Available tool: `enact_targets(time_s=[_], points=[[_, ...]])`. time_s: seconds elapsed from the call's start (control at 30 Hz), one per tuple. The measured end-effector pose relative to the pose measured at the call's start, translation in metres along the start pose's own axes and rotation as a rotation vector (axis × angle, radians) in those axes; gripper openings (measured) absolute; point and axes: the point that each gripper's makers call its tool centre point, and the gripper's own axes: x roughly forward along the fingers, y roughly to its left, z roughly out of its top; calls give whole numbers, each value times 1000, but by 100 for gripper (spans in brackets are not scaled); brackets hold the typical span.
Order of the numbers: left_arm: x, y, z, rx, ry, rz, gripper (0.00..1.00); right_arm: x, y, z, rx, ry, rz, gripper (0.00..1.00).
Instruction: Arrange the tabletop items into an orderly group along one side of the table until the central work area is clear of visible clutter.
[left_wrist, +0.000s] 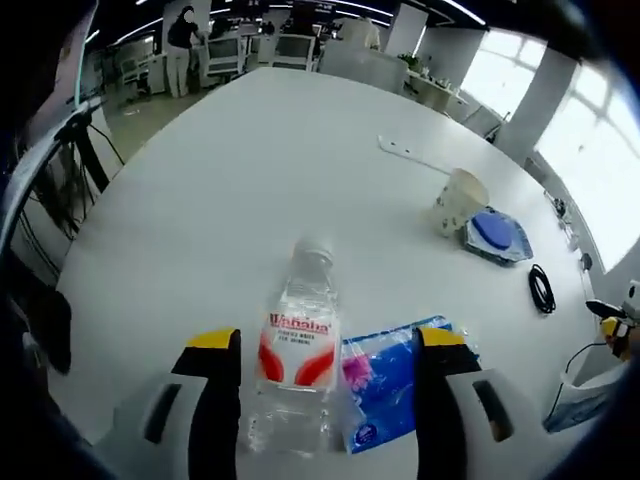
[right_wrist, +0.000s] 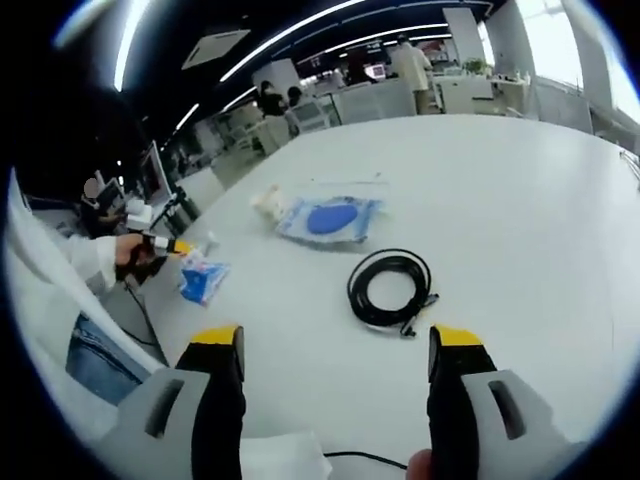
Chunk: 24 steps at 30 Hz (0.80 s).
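Left gripper (left_wrist: 325, 360) jaws apart, straddling a clear plastic water bottle with red label (left_wrist: 297, 355) lying at 6 o'clock in left gripper view, blue plastic packet (left_wrist: 390, 385) touching it at the right. Close only on the bottle body, keeping the packet out. Right gripper (right_wrist: 335, 355) jaws apart, empty, coiled black cable (right_wrist: 390, 288) at 12 o'clock ahead on the white surface (right_wrist: 500, 180). Paper cup (left_wrist: 458, 200) and blue-white pouch (left_wrist: 495, 235) sit at 2 o'clock.
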Motion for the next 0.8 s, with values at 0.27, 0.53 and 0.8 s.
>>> enact_targets(time_s=[0.27,0.53,0.8], points=[[23,-3,13,19,49,7,67,4,0,-8,19,19,0,72],[44,5,26,38,85,45,61,1,-1,-14,28,28,7,72],[58,10,28,46,108,78,51,-8,-19,-23,69,39,-38,72]])
